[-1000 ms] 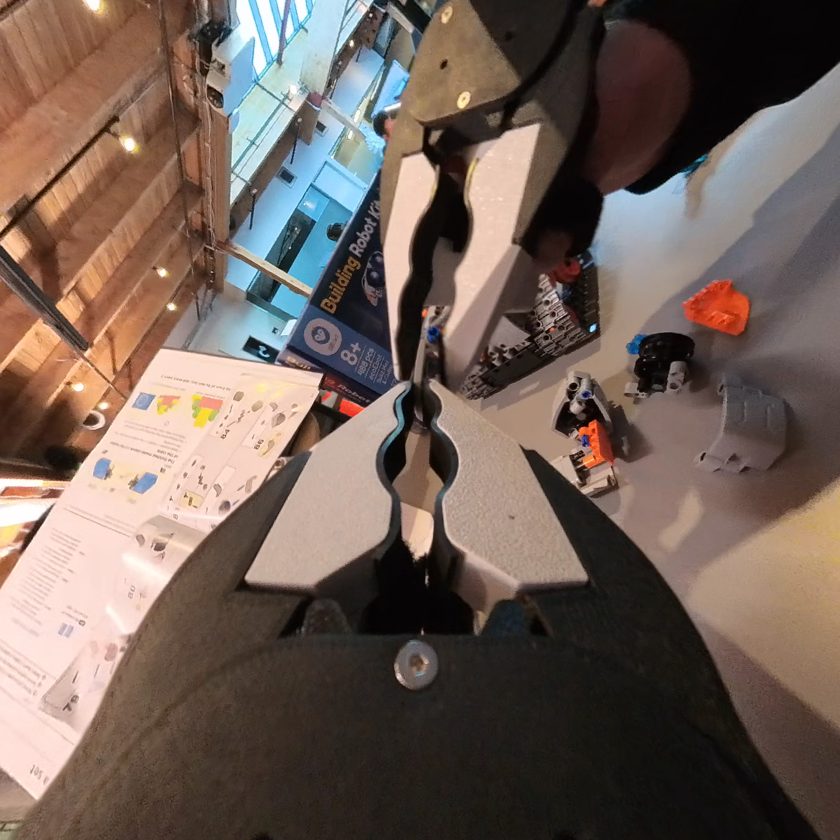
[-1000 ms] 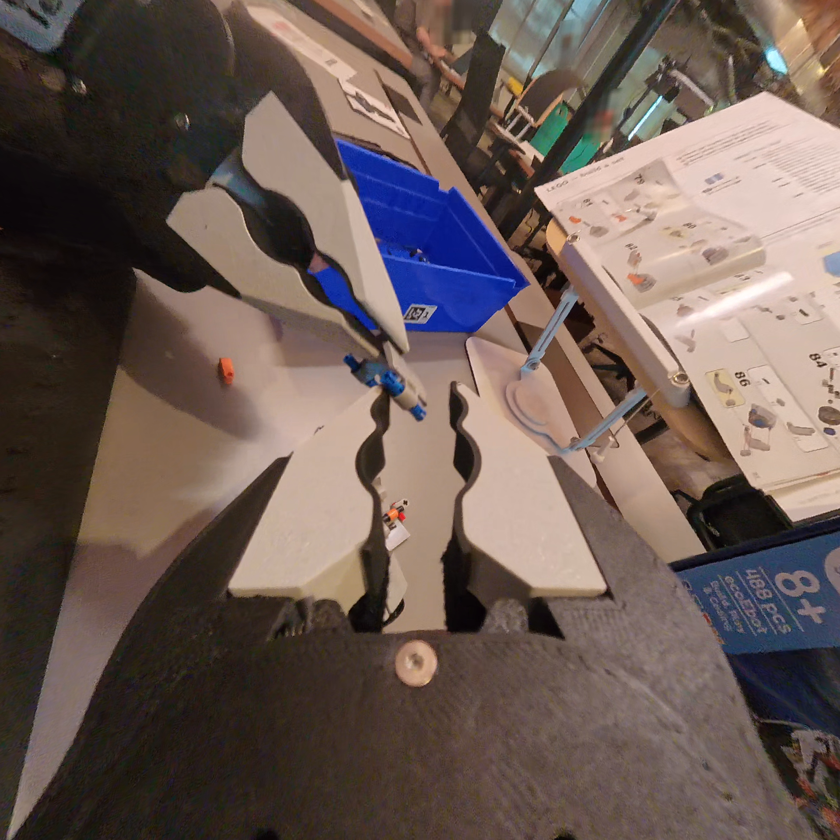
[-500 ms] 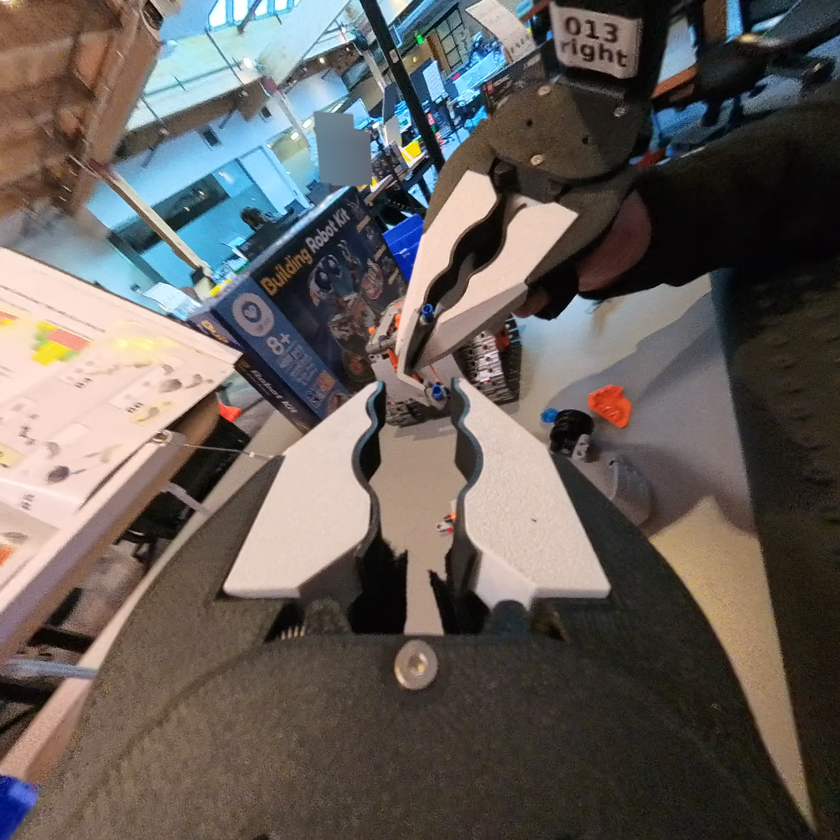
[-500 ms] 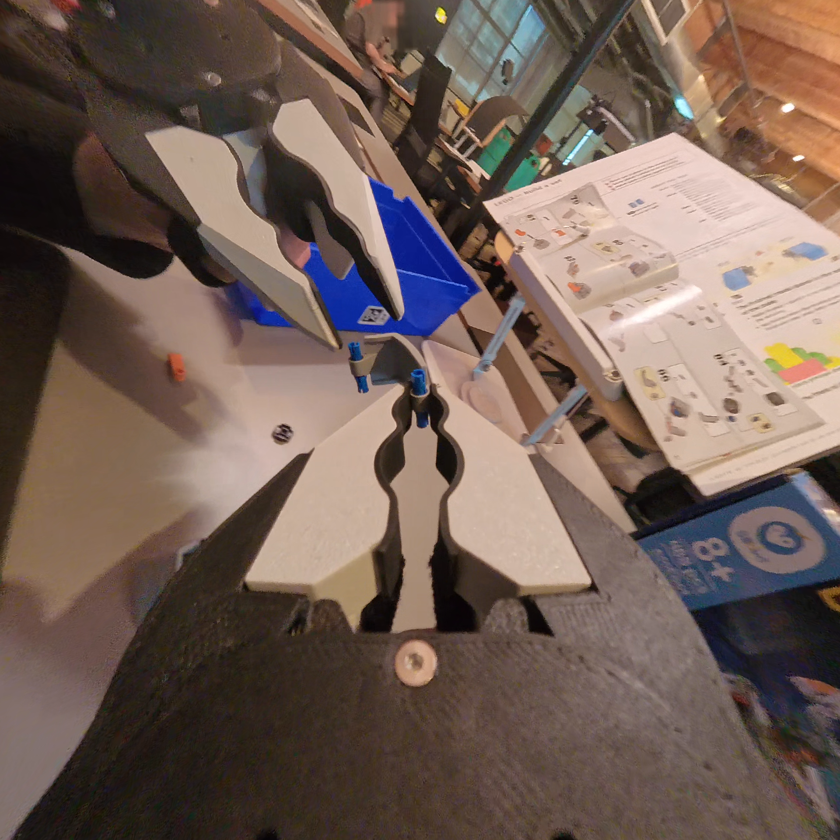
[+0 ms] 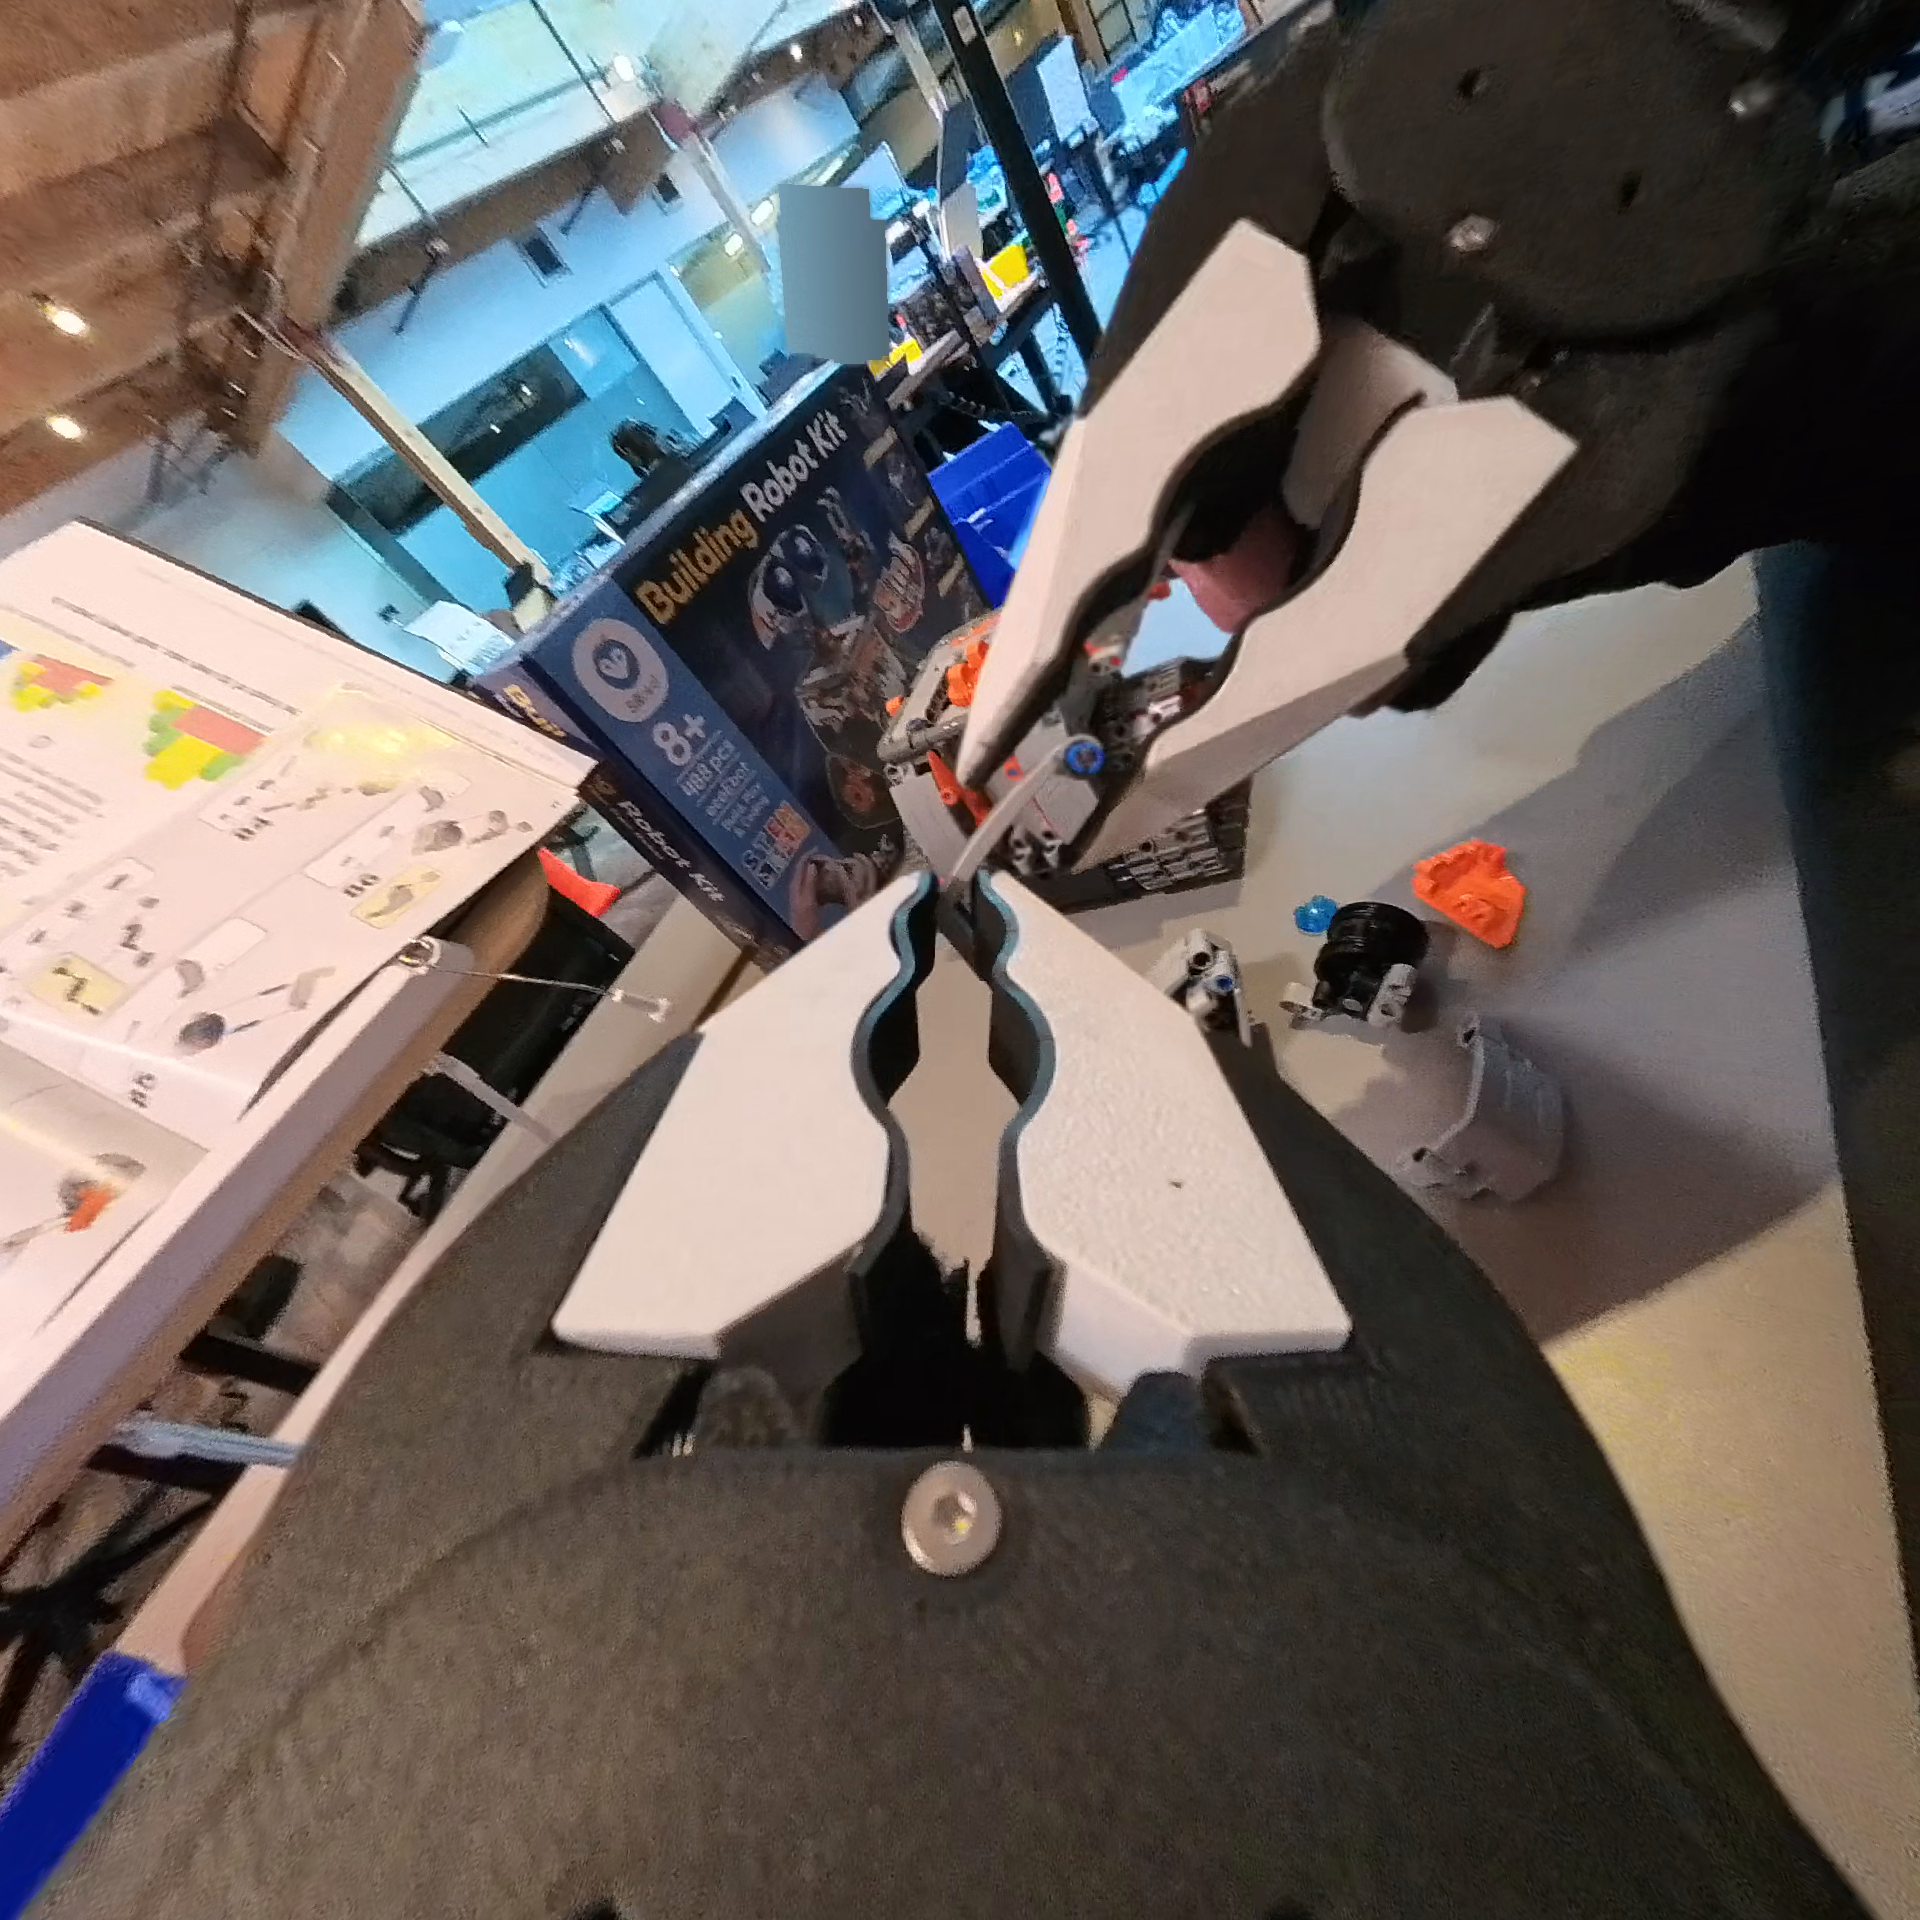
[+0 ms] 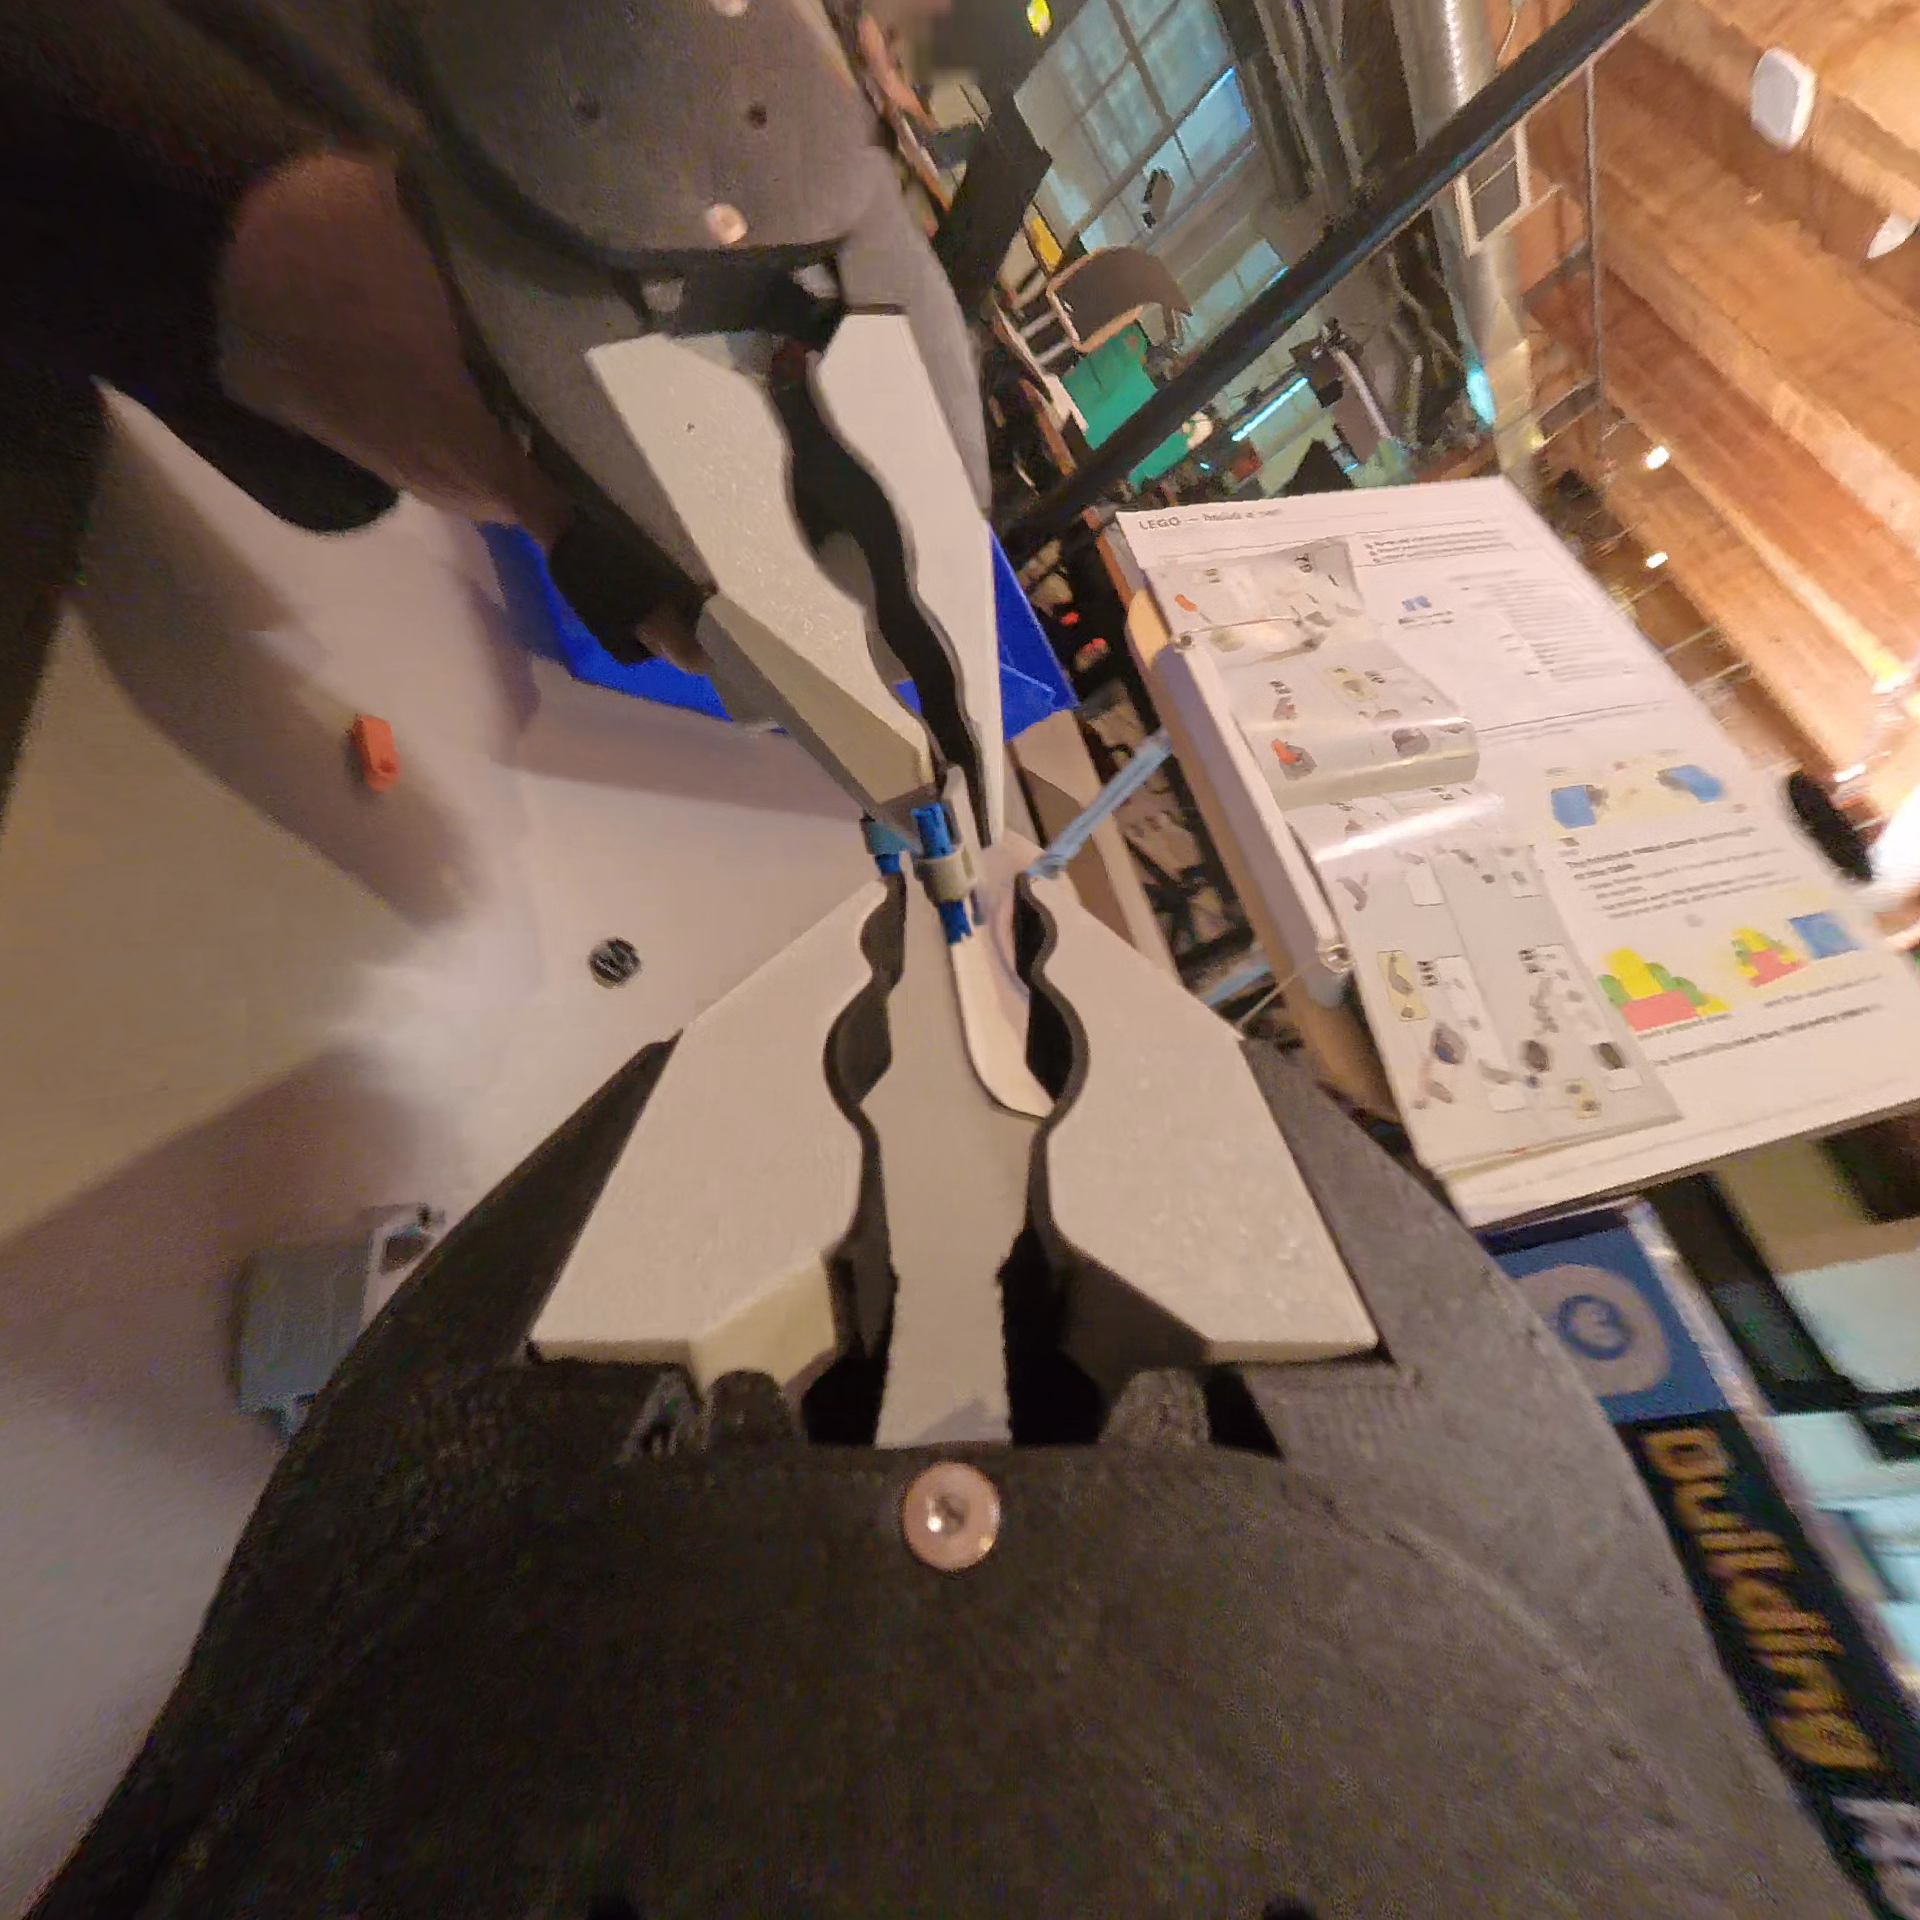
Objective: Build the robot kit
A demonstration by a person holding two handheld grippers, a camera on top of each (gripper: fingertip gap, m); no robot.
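My left gripper [image 5: 954, 888] is shut on the end of a thin grey curved beam [image 5: 1013, 805] that carries blue pins [image 5: 1081, 756]. It holds the beam above the grey table [image 5: 1558, 727]. My right gripper [image 5: 1039, 816] faces it tip to tip. In the right wrist view my right gripper [image 6: 958, 899] is open. The beam's grey end [image 6: 951, 873] and a blue pin [image 6: 956, 920] stand between its fingertips with a gap on each side. The left gripper [image 6: 956, 805] shows there pinched on the beam.
A blue kit box [image 5: 748, 665] and an instruction sheet [image 5: 208, 831] stand at the left. A partly built grey model [image 5: 1174, 821], an orange part [image 5: 1470, 894], a black wheel part [image 5: 1361, 961] and a grey panel [image 5: 1496, 1122] lie on the table. A blue bin [image 6: 623, 644] is behind. Only a small space, under 4 cm, lies between the two pairs of fingers.
Half a second ago my right gripper was shut on the beam's pin and my left was open. Now my left has shut on the beam and my right has opened.
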